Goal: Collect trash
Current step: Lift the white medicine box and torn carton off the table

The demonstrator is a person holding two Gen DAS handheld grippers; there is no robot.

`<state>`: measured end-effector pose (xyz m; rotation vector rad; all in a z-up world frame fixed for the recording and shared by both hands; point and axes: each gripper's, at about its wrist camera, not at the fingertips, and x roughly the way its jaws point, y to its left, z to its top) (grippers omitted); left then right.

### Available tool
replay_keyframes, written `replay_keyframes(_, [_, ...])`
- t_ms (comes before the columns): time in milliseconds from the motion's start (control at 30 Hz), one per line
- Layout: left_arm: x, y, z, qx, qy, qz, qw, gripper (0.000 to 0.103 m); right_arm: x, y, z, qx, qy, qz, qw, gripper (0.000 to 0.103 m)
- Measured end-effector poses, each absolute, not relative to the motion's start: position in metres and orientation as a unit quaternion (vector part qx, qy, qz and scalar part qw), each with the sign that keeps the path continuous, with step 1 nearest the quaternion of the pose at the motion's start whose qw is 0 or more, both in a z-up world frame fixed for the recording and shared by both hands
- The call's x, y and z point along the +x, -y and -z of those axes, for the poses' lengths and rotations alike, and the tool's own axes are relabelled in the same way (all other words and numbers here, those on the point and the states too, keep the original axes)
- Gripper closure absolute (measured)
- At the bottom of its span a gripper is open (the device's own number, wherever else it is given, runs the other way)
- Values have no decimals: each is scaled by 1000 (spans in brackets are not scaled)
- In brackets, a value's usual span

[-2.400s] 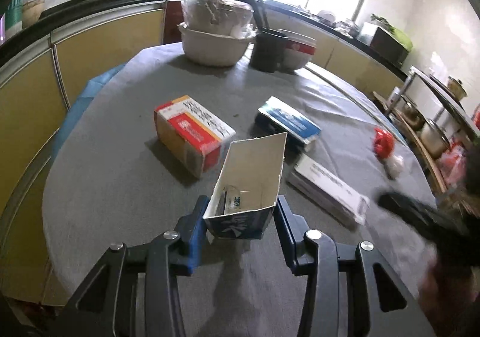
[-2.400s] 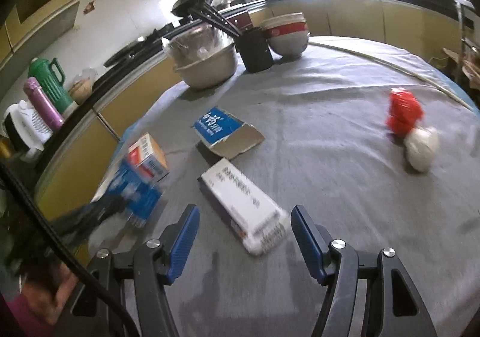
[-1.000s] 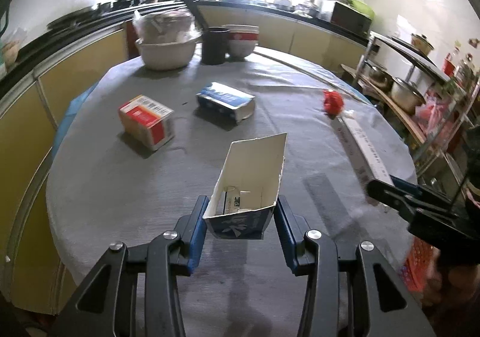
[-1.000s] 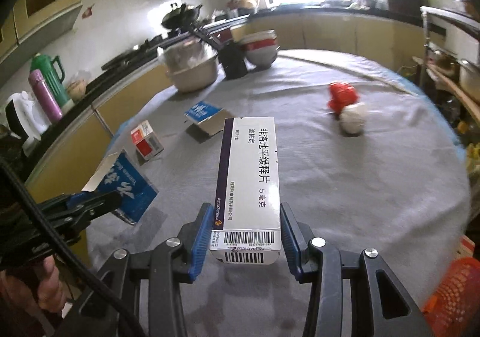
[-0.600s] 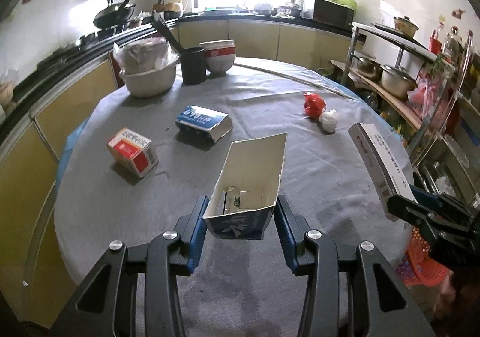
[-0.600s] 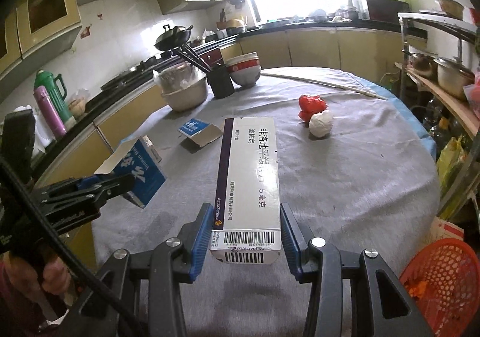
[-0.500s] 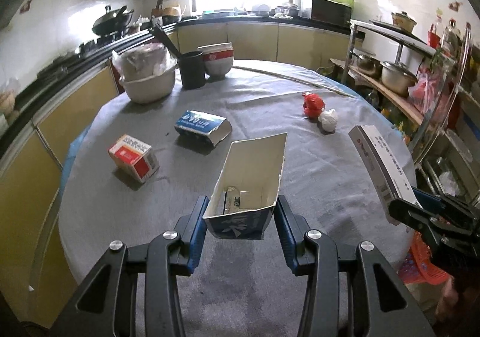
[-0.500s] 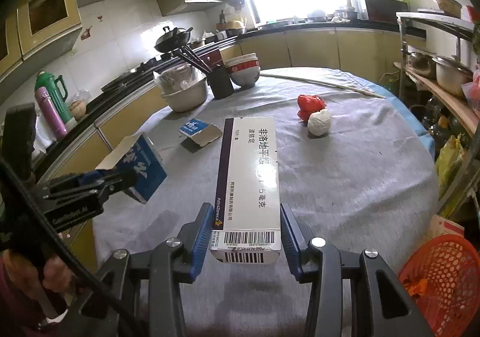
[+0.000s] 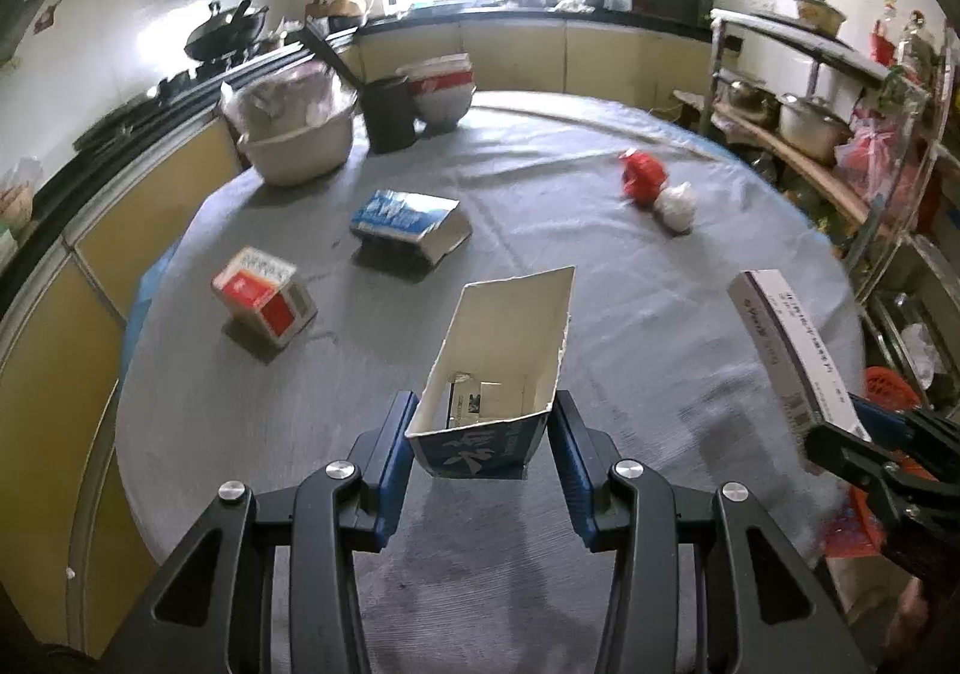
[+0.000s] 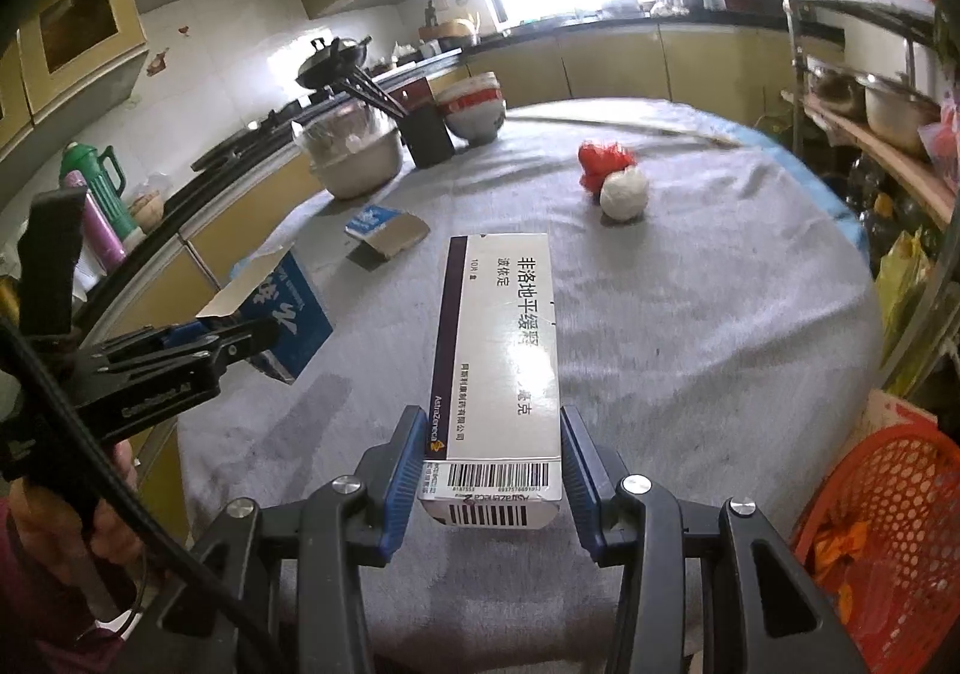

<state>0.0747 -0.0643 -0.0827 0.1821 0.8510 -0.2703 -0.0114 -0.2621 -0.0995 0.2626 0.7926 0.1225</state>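
My left gripper [image 9: 480, 434] is shut on an open blue and white carton [image 9: 498, 368], held above the near side of the grey round table [image 9: 600, 230]. My right gripper [image 10: 489, 458] is shut on a long white medicine box [image 10: 501, 350], held above the table's near edge. Each gripper shows in the other's view, the carton [image 10: 288, 308] at left, the medicine box [image 9: 786, 350] at right. On the table lie a red and white box [image 9: 264, 293], a blue carton [image 9: 408, 221], a red wad [image 9: 642, 173] and a white wad [image 9: 678, 203].
An orange mesh basket [image 10: 876, 530] stands on the floor at the table's right. At the table's far side stand a covered white bowl [image 9: 294, 134], a black holder with chopsticks [image 9: 387, 119] and stacked bowls [image 9: 441, 92]. A metal rack with pots [image 9: 804, 122] is at right.
Both grippers have risen and drawn back from the table with their boxes. The right gripper picked the medicine box up off the table; the orange basket has come into view.
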Motion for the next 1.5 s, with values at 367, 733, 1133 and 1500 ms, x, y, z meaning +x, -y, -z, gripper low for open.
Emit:
replay_keyframes(367, [87,50,116,84,-439,118,887,54,7,250,137,138,-439,-49,887,55])
replay_keyframes(733, [89,28,125,8,-460,155,874,37,11,247,136,129,-447,-30,885,44])
replay_keyframes(1133, [99,25,132,-26,-462,157,872,51,13,236,143,95,-455,-15,885,56])
replay_keyframes(1500, [70,22,98,1,-418,146,897,51,-11,220,107,86,-399,-32,912,57])
